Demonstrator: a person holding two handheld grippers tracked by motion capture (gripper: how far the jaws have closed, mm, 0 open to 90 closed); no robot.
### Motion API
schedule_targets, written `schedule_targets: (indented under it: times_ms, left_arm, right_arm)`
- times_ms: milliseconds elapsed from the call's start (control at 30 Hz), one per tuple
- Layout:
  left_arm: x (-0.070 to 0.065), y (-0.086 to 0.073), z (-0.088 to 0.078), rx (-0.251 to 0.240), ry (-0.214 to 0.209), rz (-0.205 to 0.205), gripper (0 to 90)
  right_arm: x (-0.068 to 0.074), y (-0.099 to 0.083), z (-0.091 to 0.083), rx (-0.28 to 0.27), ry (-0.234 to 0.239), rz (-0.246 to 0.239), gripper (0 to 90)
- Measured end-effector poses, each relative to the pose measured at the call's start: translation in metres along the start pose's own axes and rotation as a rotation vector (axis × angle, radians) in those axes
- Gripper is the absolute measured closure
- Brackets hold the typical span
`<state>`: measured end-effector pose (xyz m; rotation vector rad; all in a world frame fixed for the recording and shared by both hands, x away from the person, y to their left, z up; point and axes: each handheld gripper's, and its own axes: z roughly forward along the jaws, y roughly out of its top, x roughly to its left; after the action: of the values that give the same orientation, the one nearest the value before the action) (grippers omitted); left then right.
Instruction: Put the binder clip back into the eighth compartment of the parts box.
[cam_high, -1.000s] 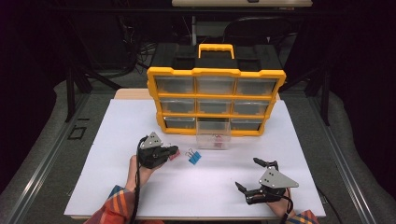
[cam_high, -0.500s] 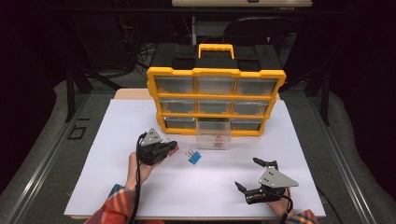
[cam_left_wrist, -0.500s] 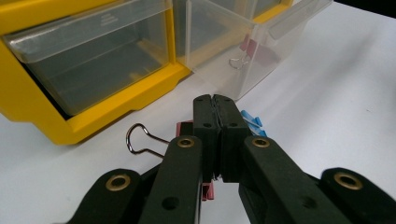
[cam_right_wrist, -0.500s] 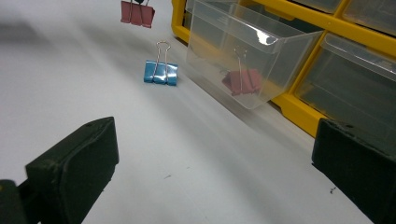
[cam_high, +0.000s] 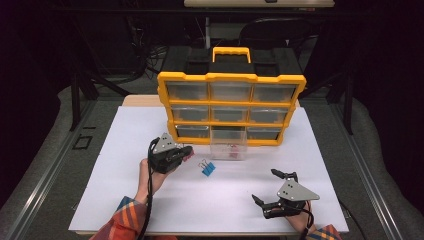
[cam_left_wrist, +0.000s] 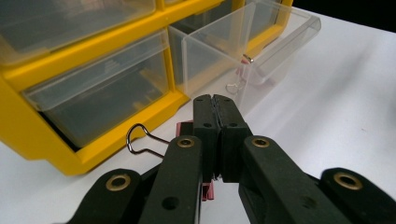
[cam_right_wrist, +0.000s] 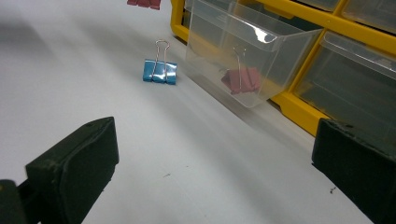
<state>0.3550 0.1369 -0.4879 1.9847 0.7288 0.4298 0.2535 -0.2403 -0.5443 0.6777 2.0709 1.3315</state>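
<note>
Left gripper (cam_left_wrist: 215, 103) fingers closed on a pink metal binder clip (cam_left_wrist: 207, 190), held near the pulled-out clear plastic drawer (cam_high: 228, 150) of the yellow organiser (cam_high: 231, 108), probably for dropping in; blue binder clip (cam_high: 207, 167) lies on the white worktop (cam_high: 115, 150); right gripper (cam_high: 270, 189) open, idle.

Bright white table (cam_high: 125, 200), dark surround; glare on clear drawer (cam_right_wrist: 261, 35); close-ups soft, bg blurred.
</note>
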Motion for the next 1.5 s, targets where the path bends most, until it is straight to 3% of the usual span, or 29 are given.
schedule_targets:
  times_ms: [167, 267, 433, 667, 833, 1000, 1200, 1500]
  left_arm:
    - [-0.002, 0.005, -0.001, -0.011, 0.007, 0.021, 88.4]
    - [-0.002, 0.008, 0.0, -0.028, 0.005, 0.006, 88.4]
    - [-0.006, 0.014, 0.002, -0.027, 0.003, 0.029, 88.4]
    - [-0.007, 0.023, 0.001, -0.052, 0.014, 0.027, 88.4]
    - [-0.007, 0.035, -0.001, -0.061, 0.02, 0.055, 88.4]
    - [-0.01, 0.049, -0.003, -0.097, 0.007, 0.061, 88.4]
    - [-0.012, 0.063, 0.001, -0.107, -0.004, 0.079, 88.4]
    - [-0.015, 0.075, 0.009, -0.135, -0.026, 0.085, 88.4]
  right_arm:
    - [0.0, 0.0, 0.0, -0.002, -0.003, -0.003, 0.1]
    - [0.001, 0.001, 0.002, -0.009, 0.003, 0.002, 0.2]
    - [0.002, 0.001, 0.0, -0.006, 0.006, 0.0, 0.2]
    - [0.001, 0.001, 0.0, -0.007, 0.003, 0.005, 0.2]
    - [0.0, 0.001, -0.002, -0.011, -0.001, 0.007, 0.2]
    - [0.001, 0.002, -0.001, -0.009, -0.001, 0.01, 0.2]
    - [-0.001, 0.001, -0.002, -0.013, -0.001, 0.012, 0.2]
    - [-0.001, 0.001, -0.002, -0.014, 0.004, 0.015, 0.2]
